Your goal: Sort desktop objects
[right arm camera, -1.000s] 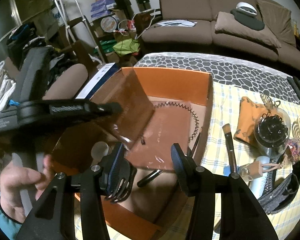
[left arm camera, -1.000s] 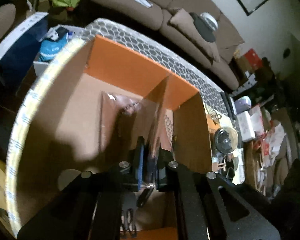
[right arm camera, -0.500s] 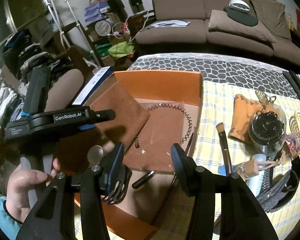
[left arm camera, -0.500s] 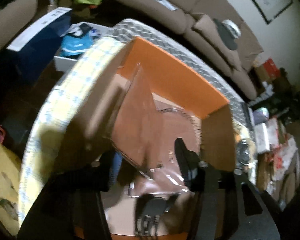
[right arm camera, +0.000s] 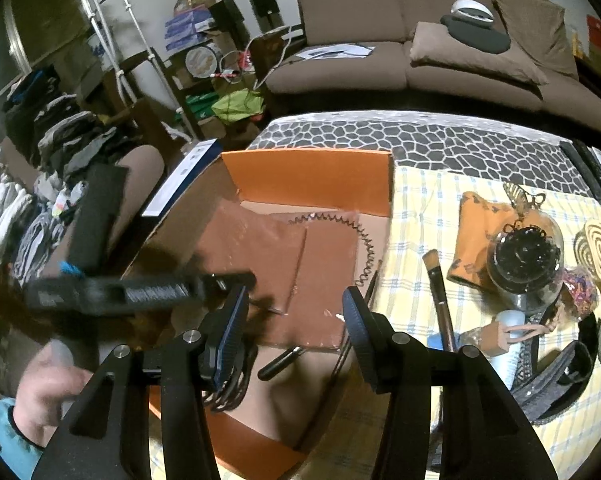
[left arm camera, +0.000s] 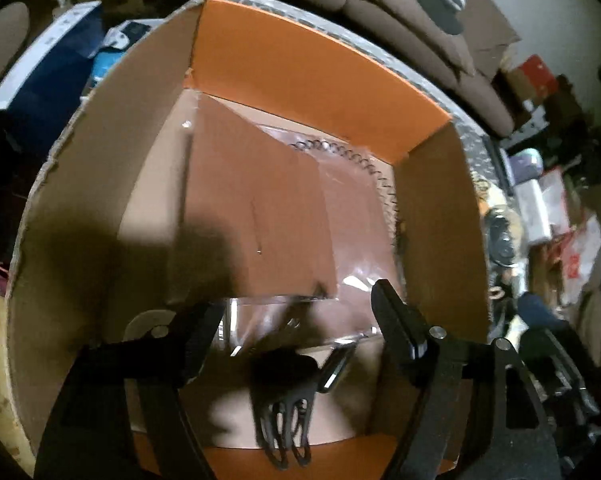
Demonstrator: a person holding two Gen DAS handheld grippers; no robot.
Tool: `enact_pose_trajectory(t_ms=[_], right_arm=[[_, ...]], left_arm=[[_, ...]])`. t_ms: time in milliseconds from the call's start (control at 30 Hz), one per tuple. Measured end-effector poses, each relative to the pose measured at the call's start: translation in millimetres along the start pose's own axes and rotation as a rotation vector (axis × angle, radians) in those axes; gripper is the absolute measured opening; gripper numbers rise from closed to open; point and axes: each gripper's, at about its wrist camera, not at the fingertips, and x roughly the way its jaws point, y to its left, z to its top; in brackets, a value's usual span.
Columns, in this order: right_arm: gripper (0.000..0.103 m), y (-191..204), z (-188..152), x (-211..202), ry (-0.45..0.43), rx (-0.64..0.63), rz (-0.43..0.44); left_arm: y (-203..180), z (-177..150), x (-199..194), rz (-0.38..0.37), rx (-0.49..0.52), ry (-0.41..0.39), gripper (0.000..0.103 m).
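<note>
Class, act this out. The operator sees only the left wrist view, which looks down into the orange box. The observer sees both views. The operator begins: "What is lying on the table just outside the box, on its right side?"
Observer: A makeup brush lies on the checked cloth, just right of the box.
Operator: Where is the right tool?
Observer: The right tool hovers over the near part of the box, open and empty.
Operator: Is there anything further right?
Observer: A wooden spiral piece lies near the far right edge, beyond a glass jar.
</note>
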Motion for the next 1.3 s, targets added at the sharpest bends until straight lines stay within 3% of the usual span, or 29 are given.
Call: enact_pose_trajectory(t_ms=[100, 167, 267, 333, 467, 633, 767, 967, 1167, 1300], right_arm=[[0.051, -3.5, 1.8, -5.4, -0.010, 0.004, 0.000], [0.051, -6.1, 3.3, -8.6, -0.015, 0.007, -0.002], [0.052, -14.4, 5.2, -13.3, -0.023, 0.023, -0.009], [0.058, -18.9, 4.3, -15.5, -0.027, 0.033, -0.012], [0.078, -23.1, 4.1, -19.6, -0.042, 0.042, 0.002], [0.086, -21.4, 3.0, -20.4, -0.053, 0.025, -0.007], [0.087, -25.2, 1.4, -19.0, -0.045, 0.017, -0.030], [0.087, -35.7, -1.2, -24.3, -0.053, 0.021, -0.065], [0.087, -49.3, -2.2, -35.2, -0.067, 0.036, -0.085], [0.087, -61.0, -4.6, -42.3, -0.068, 0.031, -0.113]], left_arm=[[7.9, 2.9, -13.6, -0.024, -0.034, -0.029, 0.074], [16.0, 3.4, -21.3, -0.053, -0.070, -0.032, 0.086], [33.7, 2.6, -19.6, -0.149, -0.161, 0.036, 0.102], [41.3, 0.2, -14.2, -0.191, -0.205, 0.087, 0.103], [34.5, -4.8, -22.9, -0.152, -0.170, 0.052, 0.103], [17.3, -9.2, -49.5, -0.124, -0.103, -0.040, 0.103], [0.7, -14.9, -65.4, -0.058, -0.037, -0.106, 0.103], [-17.0, -24.2, -72.8, 0.008, 0.023, -0.144, 0.103], [-45.0, -35.5, -73.6, 0.020, 0.094, -0.163, 0.103], [-65.6, -42.6, -71.7, -0.017, 0.115, -0.176, 0.103]])
